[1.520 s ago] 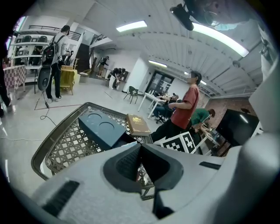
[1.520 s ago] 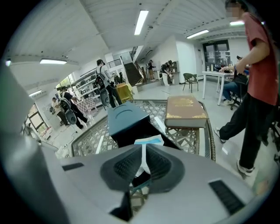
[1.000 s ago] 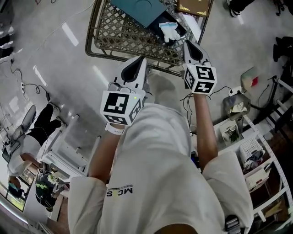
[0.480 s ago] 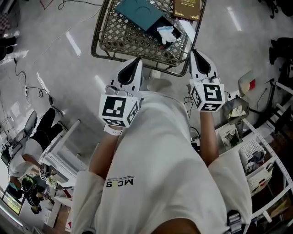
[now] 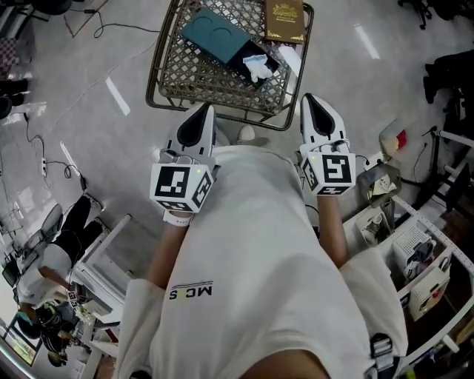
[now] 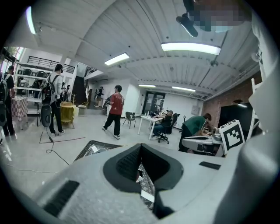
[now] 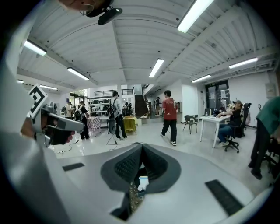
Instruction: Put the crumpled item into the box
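A crumpled white item lies in a wire basket on the floor ahead, against a dark open box with a teal lid. My left gripper and right gripper are held level in front of my chest, just short of the basket's near rim. Both are shut with nothing between the jaws. In the left gripper view the left gripper points over the basket mesh. In the right gripper view a white scrap shows through the gap under the right gripper.
A brown book lies in the basket's far right corner. White shelves with clutter stand at my right, a white rack at my left. Cables trail over the grey floor. People walk and sit at desks farther off.
Both grippers have drawn back toward my body and lowered a little. The right tip was over the basket rim and now sits short of it. Both stay shut.
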